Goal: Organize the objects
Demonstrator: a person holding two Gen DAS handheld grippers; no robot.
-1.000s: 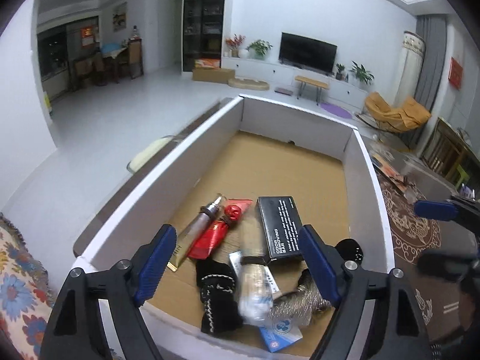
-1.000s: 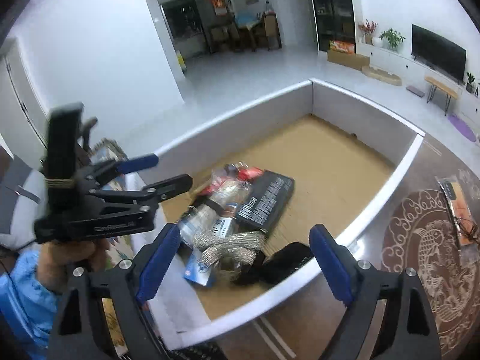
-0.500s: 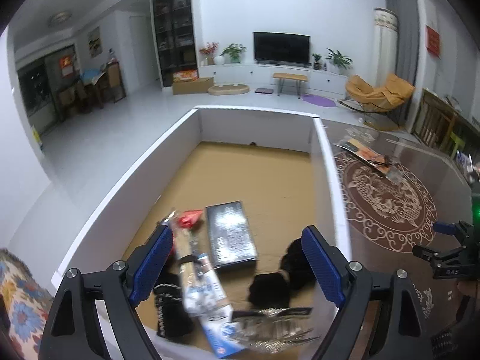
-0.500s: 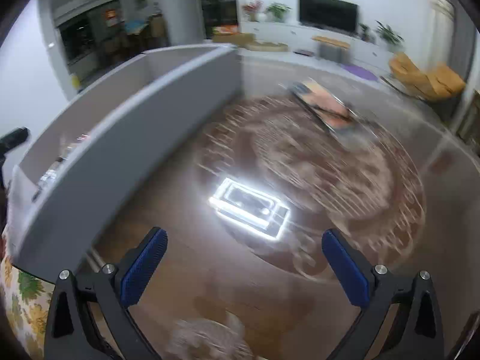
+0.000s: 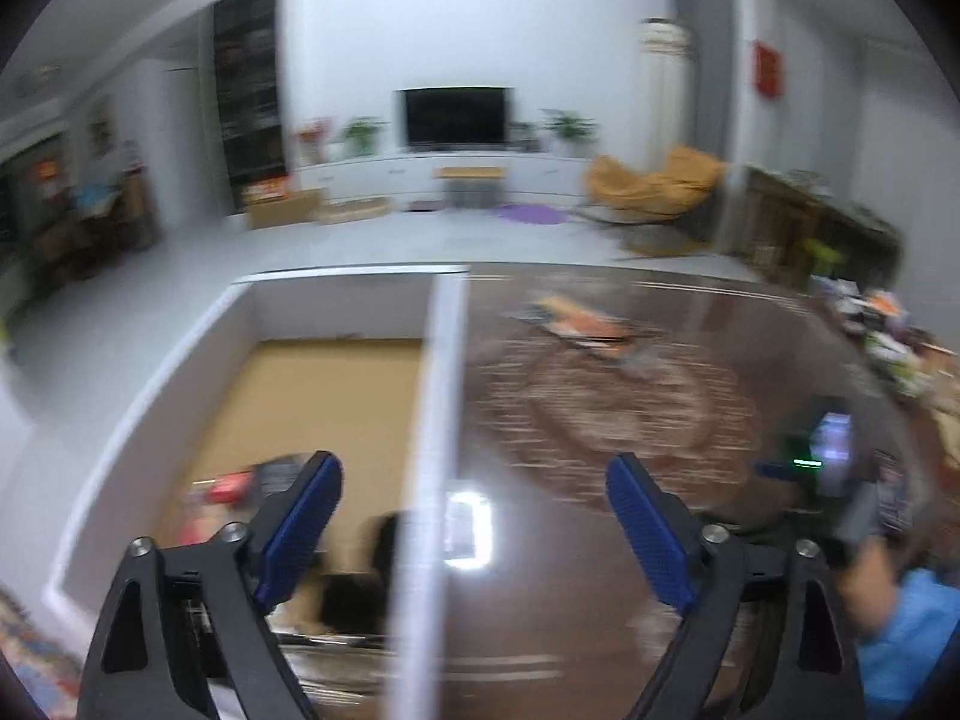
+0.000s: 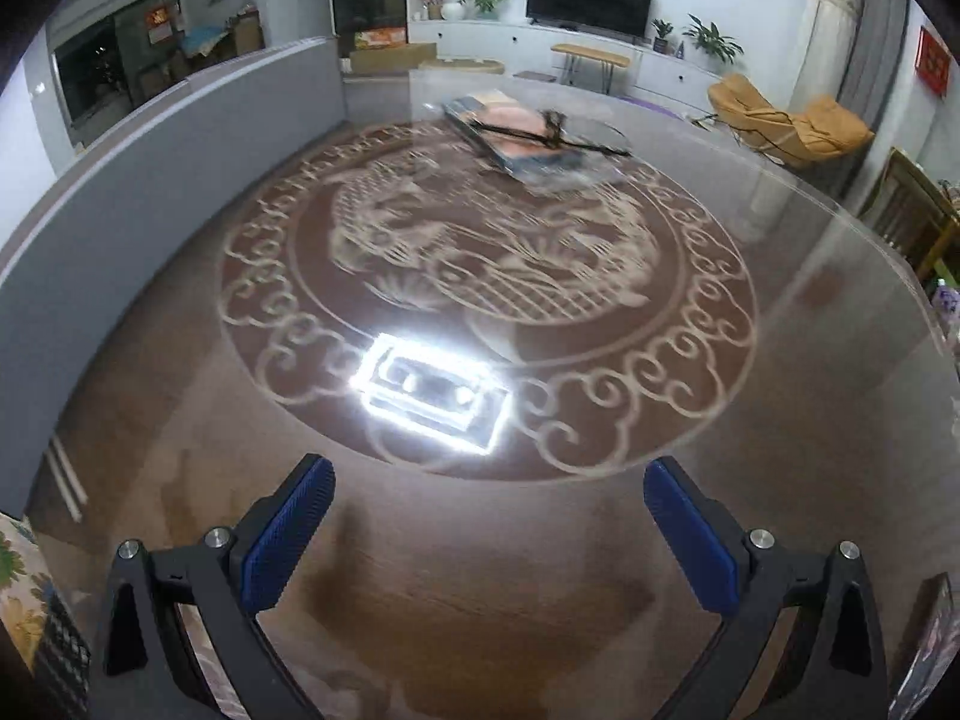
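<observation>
Both tools are empty, so the step in hand seems to be a search for the next object. The left hand-held gripper hangs over the white wall of the large shallow cardboard box; its jaws are opening and nothing is between them. The right hand-held gripper stands wide open above the dark brown glossy desk — nothing between its blue pads.

The sorted things lie blurred in the near corner of the box. On the desk, the flat orange-and-grey packet rests at the far side, well apart from both tools. The next move probably calls for a long reach to it.

The desk carries a pale round ornament and reflects a bright lamp. Behind is a white living room with a black television and a yellow armchair.
</observation>
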